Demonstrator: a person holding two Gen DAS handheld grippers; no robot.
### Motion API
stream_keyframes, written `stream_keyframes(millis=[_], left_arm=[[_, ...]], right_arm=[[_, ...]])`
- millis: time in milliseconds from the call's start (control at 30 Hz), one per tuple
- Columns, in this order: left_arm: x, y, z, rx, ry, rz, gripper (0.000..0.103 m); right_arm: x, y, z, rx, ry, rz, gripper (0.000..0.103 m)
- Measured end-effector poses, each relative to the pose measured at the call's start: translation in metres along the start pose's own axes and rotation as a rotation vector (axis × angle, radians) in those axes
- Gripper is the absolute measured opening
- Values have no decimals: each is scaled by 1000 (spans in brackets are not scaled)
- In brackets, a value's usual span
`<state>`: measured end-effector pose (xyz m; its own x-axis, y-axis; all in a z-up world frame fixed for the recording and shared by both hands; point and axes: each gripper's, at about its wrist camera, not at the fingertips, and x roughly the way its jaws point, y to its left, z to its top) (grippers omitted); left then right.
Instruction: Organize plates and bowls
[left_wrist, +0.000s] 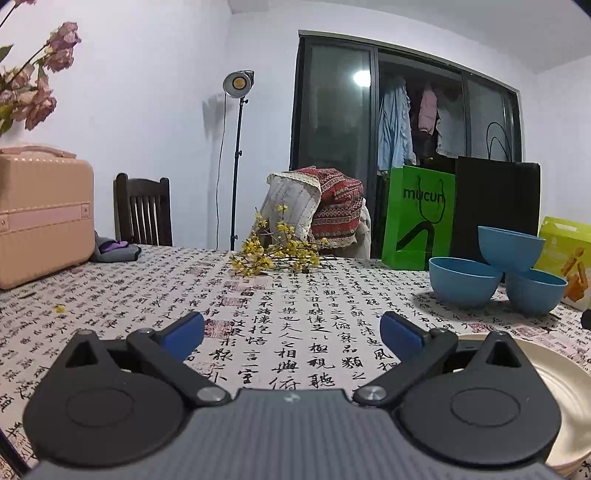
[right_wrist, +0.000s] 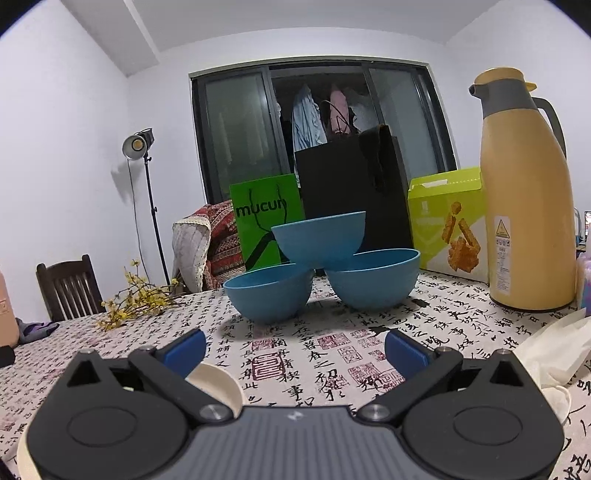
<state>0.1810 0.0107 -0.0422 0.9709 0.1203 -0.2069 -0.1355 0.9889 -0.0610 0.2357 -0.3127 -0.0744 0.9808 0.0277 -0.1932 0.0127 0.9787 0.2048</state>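
Both tools (left_wrist: 291, 328) (right_wrist: 294, 347) gaping, empty; perhaps a cream plate (left_wrist: 565, 398) underneath, blue bowls (right_wrist: 317, 240) beyond.

Cream plate (left_wrist: 565, 398): partly hidden behind the left gripper (left_wrist: 291, 328) body, cut off at the frame's lower right edge. In the right wrist view, only a rim section shows beneath the right gripper (right_wrist: 295, 345). Pink case (left_wrist: 40, 218): cut off at left edge
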Motion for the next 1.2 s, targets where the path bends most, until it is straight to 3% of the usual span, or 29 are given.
stream_keyframes(millis=[1200], left_arm=[[-4, 3, 0, -28, -16, -41, 103]], right_arm=[[-11, -2, -5, 35, -80, -41, 103]])
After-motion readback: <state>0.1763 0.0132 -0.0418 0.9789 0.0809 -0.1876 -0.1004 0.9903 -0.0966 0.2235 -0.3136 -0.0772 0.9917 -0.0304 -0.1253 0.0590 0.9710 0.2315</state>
